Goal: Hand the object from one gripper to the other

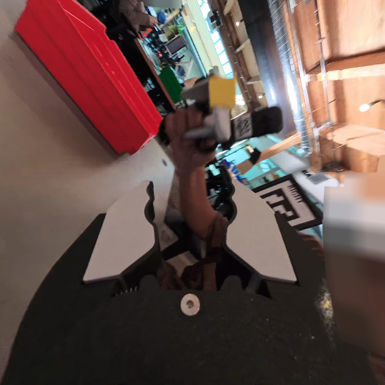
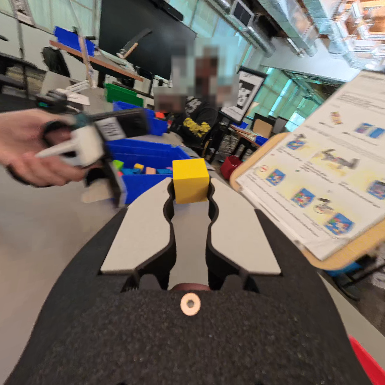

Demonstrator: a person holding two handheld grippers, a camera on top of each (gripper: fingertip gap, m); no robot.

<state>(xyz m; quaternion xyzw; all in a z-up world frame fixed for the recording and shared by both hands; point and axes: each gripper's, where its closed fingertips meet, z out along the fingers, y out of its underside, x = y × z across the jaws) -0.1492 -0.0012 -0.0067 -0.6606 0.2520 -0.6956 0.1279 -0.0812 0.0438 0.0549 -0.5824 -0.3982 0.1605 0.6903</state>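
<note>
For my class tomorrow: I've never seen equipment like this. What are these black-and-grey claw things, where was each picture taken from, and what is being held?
Each claw is a hand-held gripper: a two-finger clamp that a person squeezes by hand, with a camera looking along its fingers.

The right wrist view looks along the right hand-held gripper, which is shut on a yellow cube. At the left of that view a hand carries the other one.

The left wrist view looks along the left hand-held gripper, which is open and holds nothing. Farther off it shows the same cube in the right one.

On the grey table stand a blue bin of coloured blocks and a red bin. An instruction board stands to the right.
</note>
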